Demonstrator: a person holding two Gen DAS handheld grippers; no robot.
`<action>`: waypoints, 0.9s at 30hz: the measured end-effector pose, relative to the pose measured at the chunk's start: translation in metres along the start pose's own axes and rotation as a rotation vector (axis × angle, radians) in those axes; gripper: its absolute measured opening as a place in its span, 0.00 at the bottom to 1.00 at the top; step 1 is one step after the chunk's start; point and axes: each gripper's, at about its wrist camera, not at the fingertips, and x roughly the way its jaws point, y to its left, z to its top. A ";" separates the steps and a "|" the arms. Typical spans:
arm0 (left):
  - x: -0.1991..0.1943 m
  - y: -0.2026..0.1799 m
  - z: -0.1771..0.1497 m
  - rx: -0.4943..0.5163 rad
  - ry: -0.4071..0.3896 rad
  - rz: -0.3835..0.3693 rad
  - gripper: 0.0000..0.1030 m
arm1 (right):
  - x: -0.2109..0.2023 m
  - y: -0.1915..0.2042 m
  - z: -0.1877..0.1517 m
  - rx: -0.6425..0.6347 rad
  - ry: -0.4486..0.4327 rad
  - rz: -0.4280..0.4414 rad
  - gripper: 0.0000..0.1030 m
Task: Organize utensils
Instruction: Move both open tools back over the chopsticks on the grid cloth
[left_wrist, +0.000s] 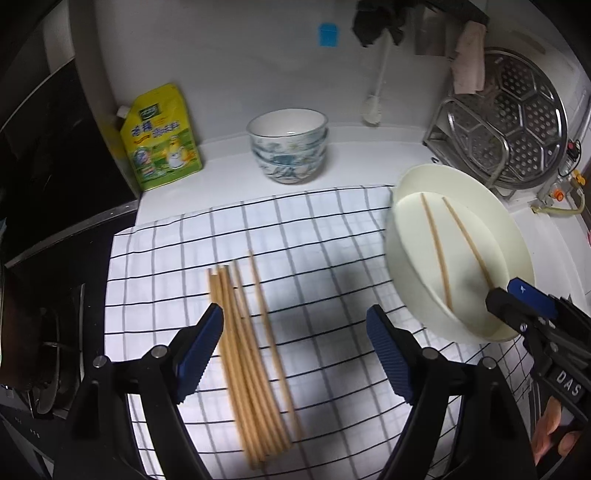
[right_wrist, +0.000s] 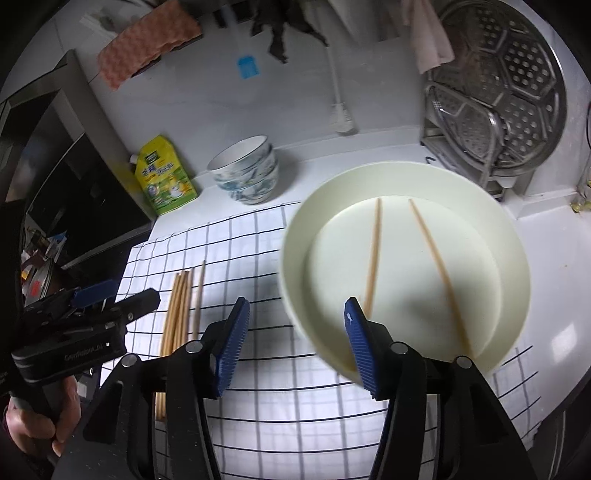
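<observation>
Jaws, left: the left gripper (left_wrist: 295, 328) stands wide apart, nothing pressed between its blue pads; it hangs above the checked cloth (left_wrist: 332, 236).
Jaws, right: the right gripper (right_wrist: 295, 325) is also parted and grips nothing; its right pad overlaps the near rim of the plate (right_wrist: 517, 258) in the right wrist view, and whether it touches the rim cannot be told.
Bundle: the loose chopsticks (left_wrist: 243, 369) lie side by side on the cloth, running away from the camera. In the left wrist view they pass under the gap of the left jaws, close by the left pad, with one stick a little apart to the right.
Pair on plate: two chopsticks (right_wrist: 373, 254) lie inside the cream plate, spread in a narrow V; the near end of the left one sits just beyond the right gripper's right pad, outside the gap.
Plate: at the right end of the cloth, on the white surface (left_wrist: 362, 155).
Behind: stacked bowls (left_wrist: 288, 147), a yellow refill pouch (left_wrist: 162, 136), a metal steamer tray (left_wrist: 517, 114) propped in a rack.
Hands: fingers (right_wrist: 37, 424) wrap the left gripper's handle.
</observation>
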 end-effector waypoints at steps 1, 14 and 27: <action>-0.001 0.006 0.000 -0.002 -0.004 0.003 0.76 | 0.002 0.006 -0.001 -0.003 0.003 0.001 0.50; 0.003 0.075 -0.016 -0.043 -0.012 0.033 0.77 | 0.032 0.069 -0.017 -0.053 0.045 0.013 0.53; 0.033 0.117 -0.050 -0.094 0.065 0.070 0.78 | 0.078 0.094 -0.047 -0.054 0.145 0.061 0.56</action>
